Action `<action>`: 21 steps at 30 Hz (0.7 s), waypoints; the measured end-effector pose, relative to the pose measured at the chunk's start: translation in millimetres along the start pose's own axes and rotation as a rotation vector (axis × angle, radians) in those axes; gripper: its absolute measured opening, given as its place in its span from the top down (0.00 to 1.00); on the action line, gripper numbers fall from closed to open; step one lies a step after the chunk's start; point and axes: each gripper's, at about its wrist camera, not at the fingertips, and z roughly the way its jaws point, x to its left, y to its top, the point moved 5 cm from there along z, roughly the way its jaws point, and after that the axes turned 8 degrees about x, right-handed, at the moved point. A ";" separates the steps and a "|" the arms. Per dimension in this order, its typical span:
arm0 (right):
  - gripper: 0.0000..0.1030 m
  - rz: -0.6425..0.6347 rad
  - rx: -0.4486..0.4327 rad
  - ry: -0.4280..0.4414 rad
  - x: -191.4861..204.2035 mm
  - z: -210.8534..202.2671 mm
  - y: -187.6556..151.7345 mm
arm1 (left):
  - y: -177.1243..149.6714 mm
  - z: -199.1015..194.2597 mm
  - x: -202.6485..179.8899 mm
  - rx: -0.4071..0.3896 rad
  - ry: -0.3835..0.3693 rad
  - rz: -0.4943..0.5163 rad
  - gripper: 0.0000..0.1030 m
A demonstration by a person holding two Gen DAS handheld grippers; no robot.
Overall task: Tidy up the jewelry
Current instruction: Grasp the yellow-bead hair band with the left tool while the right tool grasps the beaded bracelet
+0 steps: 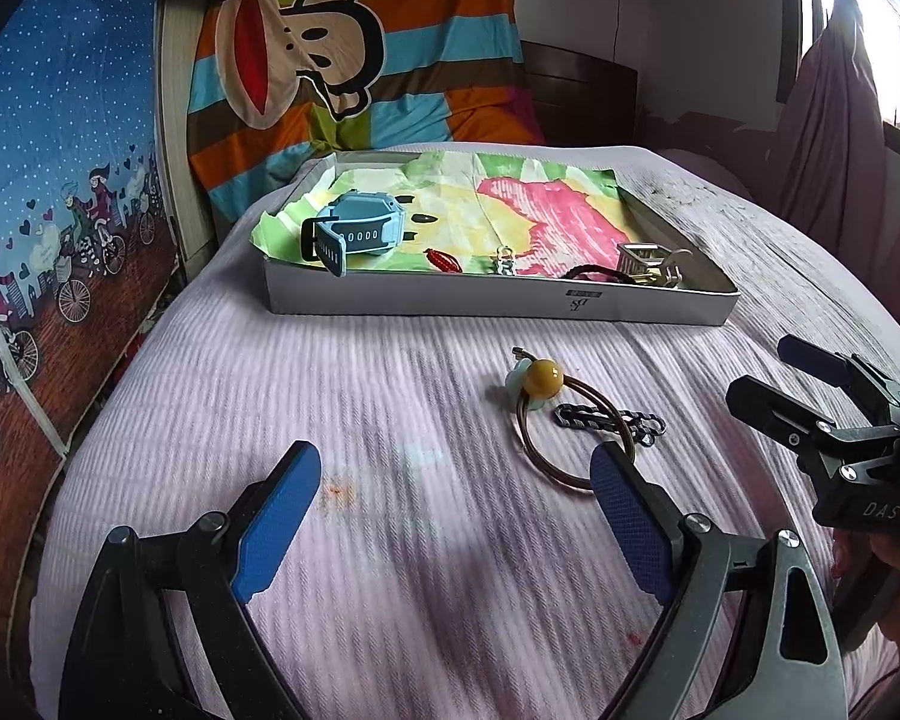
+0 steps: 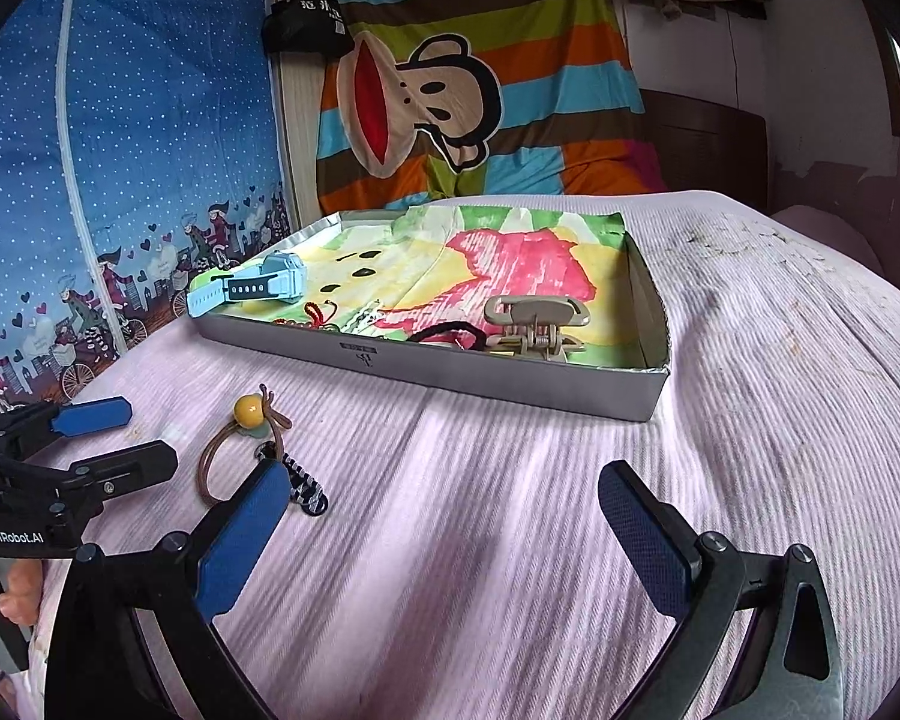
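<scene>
brown cord hair tie with a yellow bead [image 1: 545,378] lies on the pink bed [image 1: 390,396], outside the grey cardboard tray [image 1: 498,303], beside a striped clip [image 1: 609,420]; left claw [image 1: 456,516] and right claw [image 2: 444,531] both released, flanking it, left slightly nearer.

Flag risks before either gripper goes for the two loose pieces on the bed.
1. The striped cord lies across the brown hair tie; grabbing one may drag the other.
2. Both lie flat on the soft pink bedspread, so fingers could pinch fabric.
3. The open left gripper and right gripper could collide.
</scene>
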 end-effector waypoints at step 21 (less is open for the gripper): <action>0.23 -0.107 0.130 0.054 26.4 30.0 -16.4 | 4.3 34.1 -4.6 0.100 -0.136 -0.083 0.78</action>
